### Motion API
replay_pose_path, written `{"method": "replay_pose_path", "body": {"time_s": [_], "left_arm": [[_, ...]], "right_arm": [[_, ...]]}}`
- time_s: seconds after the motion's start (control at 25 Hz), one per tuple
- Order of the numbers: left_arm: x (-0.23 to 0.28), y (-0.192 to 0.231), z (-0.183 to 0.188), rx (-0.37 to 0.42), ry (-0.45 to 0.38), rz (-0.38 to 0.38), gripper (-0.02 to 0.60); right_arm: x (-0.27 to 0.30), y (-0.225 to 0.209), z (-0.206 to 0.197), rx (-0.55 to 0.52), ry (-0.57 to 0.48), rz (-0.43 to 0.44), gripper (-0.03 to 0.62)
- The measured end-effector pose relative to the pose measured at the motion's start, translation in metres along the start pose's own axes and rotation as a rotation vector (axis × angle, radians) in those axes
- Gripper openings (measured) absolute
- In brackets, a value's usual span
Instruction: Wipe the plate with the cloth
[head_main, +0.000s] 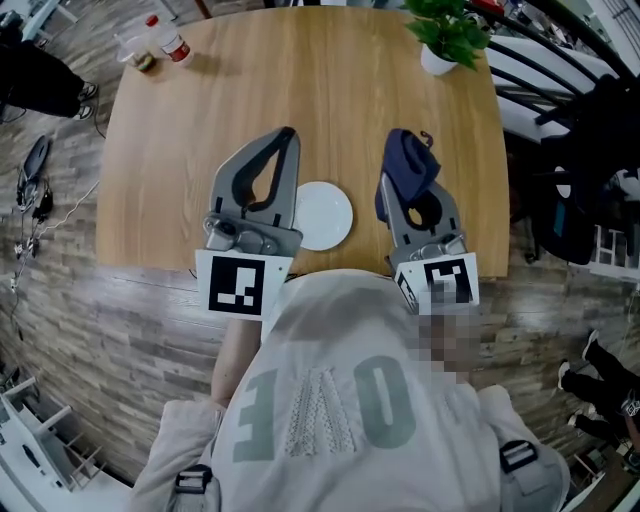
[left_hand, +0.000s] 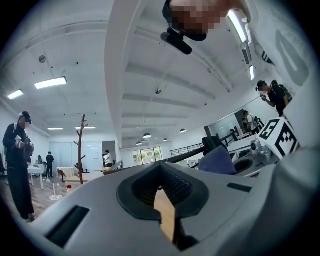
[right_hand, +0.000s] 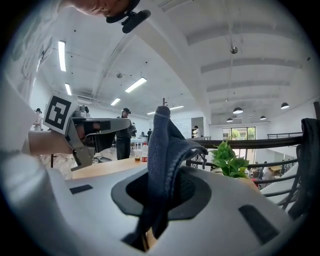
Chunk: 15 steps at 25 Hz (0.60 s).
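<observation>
Cloth (right_hand: 162, 145) sits pinched in my right claw (right_hand: 162, 185), my left claw (head_main: 287, 134) is closed empty, and neither seems to touch the plate (head_main: 324, 215) at mid-frame, so wiping isn't under way.

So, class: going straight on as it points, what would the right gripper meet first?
Probably nothing near: the right gripper points about level over the table, left of the plant; the way looks free, though depth is unclear.

A light wood table (head_main: 330, 100) is set on grey plank flooring (head_main: 60, 330) — potted plant (head_main: 447, 38) & bottle (head_main: 172, 42) at far edge. White ceiling lit by strip lights (left_hand: 50, 83); windows (left_hand: 146, 155) seen at rear.
</observation>
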<state>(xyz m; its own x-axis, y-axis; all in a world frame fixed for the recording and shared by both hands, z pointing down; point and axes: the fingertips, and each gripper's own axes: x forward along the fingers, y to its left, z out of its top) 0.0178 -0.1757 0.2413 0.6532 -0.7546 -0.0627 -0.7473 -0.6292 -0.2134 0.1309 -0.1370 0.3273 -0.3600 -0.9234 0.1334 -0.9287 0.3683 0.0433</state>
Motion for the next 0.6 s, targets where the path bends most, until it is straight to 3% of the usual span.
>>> {"method": "replay_pose_path", "body": {"time_s": [0.6], "left_arm": [[-0.011,0.01,-0.012,-0.016,0.03,0.048,0.008]], "right_arm": [[0.006,0.014,-0.008,-0.049,0.027,0.034,0.057]]}}
